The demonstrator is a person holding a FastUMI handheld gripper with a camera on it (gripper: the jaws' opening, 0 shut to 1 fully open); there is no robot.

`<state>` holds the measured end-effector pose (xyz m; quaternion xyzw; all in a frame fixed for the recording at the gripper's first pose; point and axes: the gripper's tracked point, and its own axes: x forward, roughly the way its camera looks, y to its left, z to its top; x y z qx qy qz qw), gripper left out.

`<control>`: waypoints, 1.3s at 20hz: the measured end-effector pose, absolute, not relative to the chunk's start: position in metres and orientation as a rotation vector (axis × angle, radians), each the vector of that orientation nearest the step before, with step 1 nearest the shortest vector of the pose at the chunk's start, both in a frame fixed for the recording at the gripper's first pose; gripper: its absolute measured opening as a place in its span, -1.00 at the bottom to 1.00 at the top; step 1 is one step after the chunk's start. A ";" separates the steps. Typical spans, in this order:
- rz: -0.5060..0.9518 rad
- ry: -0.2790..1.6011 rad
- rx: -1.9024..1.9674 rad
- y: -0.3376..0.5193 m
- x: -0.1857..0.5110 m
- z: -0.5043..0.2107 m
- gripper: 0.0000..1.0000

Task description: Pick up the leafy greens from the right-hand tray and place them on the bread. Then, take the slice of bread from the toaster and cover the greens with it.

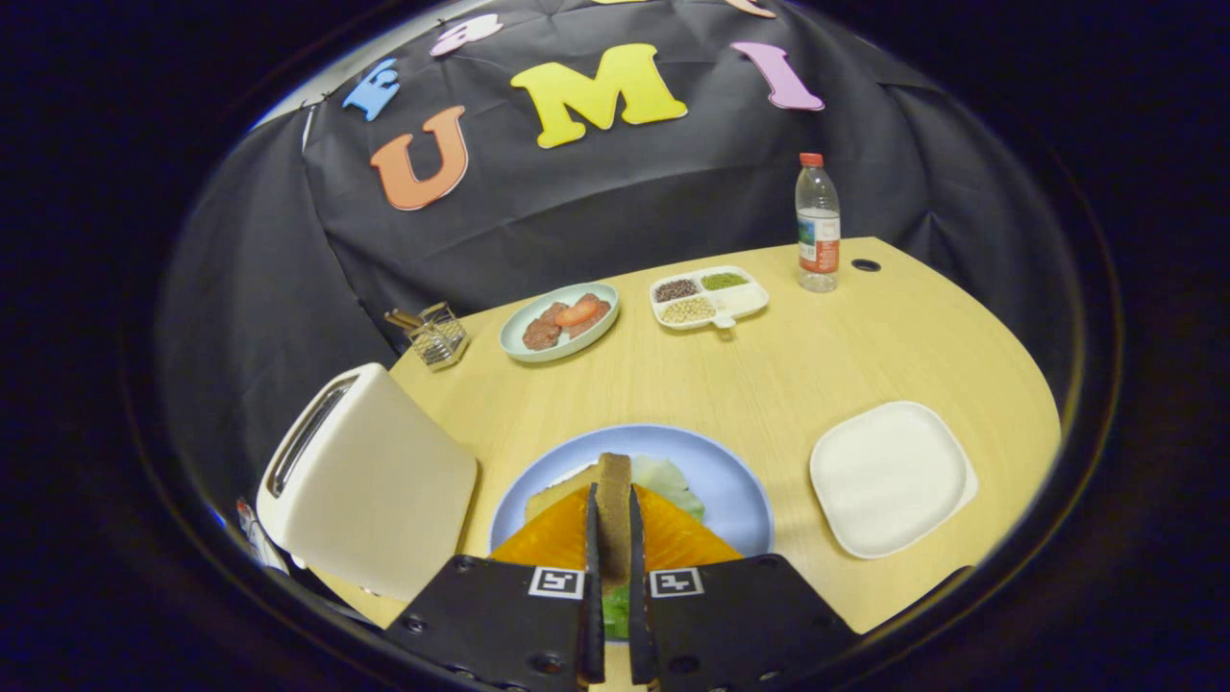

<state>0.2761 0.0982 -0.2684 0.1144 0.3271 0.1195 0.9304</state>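
Observation:
My gripper (613,500) is shut on a brown slice of bread (615,473), held on edge between both fingers. It hangs over a blue plate (730,490) just ahead. On that plate lies a pale slice of bread (548,497) with leafy greens (670,481) on top; more green shows in the gap lower down between the fingers. The white toaster (370,485) stands to the left of the plate, its slot facing up. To the right of the plate sits a bare white square tray (889,478).
Farther back on the wooden table (769,375) are a pale green plate with meat and tomato slices (559,320), a divided dish of beans and grains (708,296), a wire holder (435,336) and a water bottle (818,223). Black cloth closes off the back.

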 end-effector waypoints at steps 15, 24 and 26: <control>0.252 0.645 0.040 0.077 0.280 -0.289 -0.42; 0.191 0.567 0.046 0.073 0.268 -0.243 0.32; 0.194 0.512 0.038 0.075 0.261 -0.220 0.54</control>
